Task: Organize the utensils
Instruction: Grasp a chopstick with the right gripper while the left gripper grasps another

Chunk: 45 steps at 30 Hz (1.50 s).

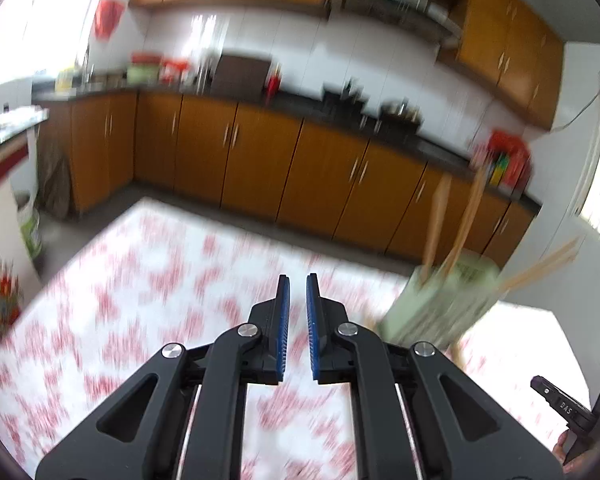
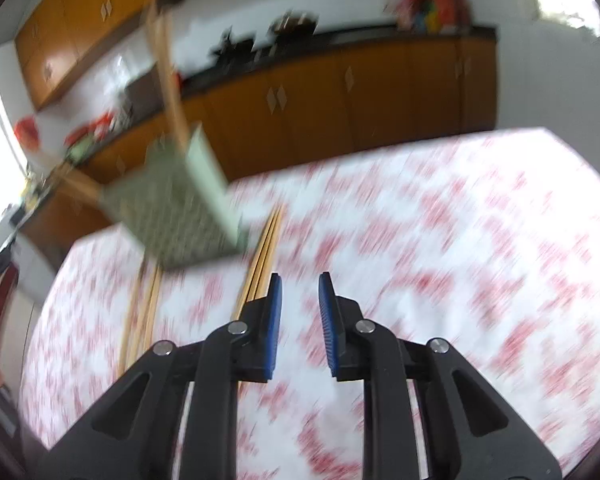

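Note:
A pale green perforated utensil holder stands on the table to the right of my left gripper, with wooden chopsticks sticking up out of it. My left gripper is open with a narrow gap and holds nothing. In the right wrist view the holder is ahead and to the left of my right gripper, which is open and empty. A bundle of chopsticks lies on the table just left of its left finger. More chopsticks lie further left. Both views are motion-blurred.
The table carries a white cloth with a red pattern. Orange kitchen cabinets and a dark counter with cookware run behind it. The other gripper's handle shows at the lower right of the left wrist view.

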Each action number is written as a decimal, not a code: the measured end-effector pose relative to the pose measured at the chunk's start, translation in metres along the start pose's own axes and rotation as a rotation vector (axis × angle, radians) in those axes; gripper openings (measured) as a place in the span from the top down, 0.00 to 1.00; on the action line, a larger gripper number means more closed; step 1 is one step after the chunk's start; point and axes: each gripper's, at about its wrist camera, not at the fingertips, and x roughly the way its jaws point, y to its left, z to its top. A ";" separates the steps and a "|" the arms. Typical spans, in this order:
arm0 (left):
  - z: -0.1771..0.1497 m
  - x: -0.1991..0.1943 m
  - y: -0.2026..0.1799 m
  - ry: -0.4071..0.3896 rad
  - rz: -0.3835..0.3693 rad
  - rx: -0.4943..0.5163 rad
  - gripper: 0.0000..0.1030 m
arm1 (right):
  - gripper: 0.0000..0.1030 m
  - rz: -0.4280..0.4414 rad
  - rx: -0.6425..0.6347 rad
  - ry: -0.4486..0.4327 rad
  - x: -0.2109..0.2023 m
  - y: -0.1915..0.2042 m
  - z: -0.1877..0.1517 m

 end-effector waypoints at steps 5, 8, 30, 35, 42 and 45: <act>-0.037 0.026 0.012 0.138 0.010 -0.008 0.92 | 0.80 0.047 -0.060 0.114 0.033 0.027 -0.030; -0.047 0.031 0.009 0.166 0.006 0.022 0.92 | 0.80 0.040 -0.088 0.146 0.047 0.041 -0.033; -0.074 0.054 -0.027 0.286 -0.135 0.063 0.92 | 0.83 -0.046 -0.113 0.136 0.054 0.024 -0.027; -0.077 0.057 -0.034 0.306 -0.157 0.071 0.92 | 0.85 -0.061 -0.131 0.147 0.059 0.026 -0.032; -0.089 0.064 -0.046 0.351 -0.198 0.089 0.92 | 0.93 -0.193 -0.055 0.112 0.060 0.001 -0.023; -0.096 0.067 -0.052 0.369 -0.204 0.107 0.92 | 0.93 -0.250 0.018 0.096 0.056 -0.021 -0.018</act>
